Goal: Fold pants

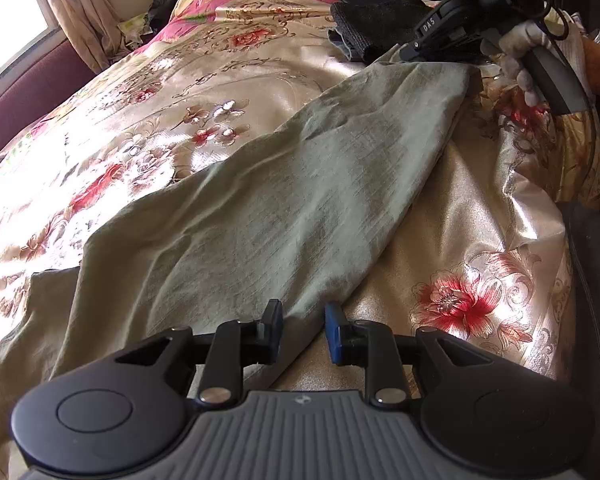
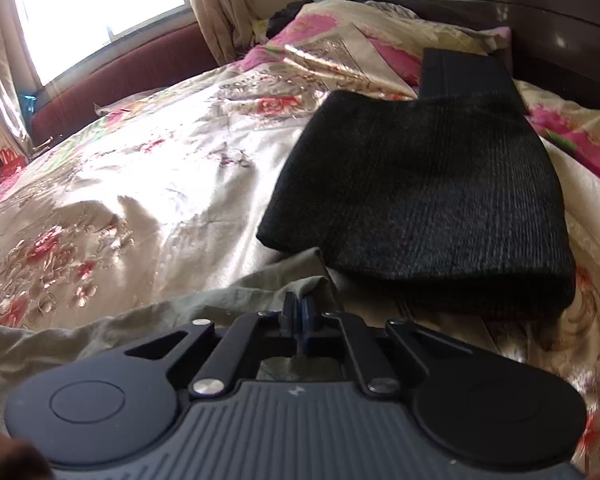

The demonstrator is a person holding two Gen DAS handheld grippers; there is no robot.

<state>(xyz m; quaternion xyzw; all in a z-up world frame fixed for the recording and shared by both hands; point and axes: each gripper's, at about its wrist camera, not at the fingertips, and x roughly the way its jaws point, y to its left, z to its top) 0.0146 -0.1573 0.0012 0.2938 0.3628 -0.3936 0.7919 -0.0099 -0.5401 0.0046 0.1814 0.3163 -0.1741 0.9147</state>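
Grey-green pants (image 1: 284, 184) lie spread across the floral bedspread (image 1: 148, 92), one end beside folded black garments (image 2: 420, 184). Left gripper (image 1: 304, 332): jaws apart over the pants' near edge, gripping nothing. Right gripper (image 2: 298, 312): jaws together, pinching a corner of the pants.

**Around the bed**

A floral satin bedspread (image 1: 148, 120) covers the bed. A folded black knit garment (image 2: 420, 200) lies on it just ahead of the right gripper, to its right. Beyond, far ahead on the left, beige curtains (image 2: 216, 4) frame a bright window (image 2: 100, 0).
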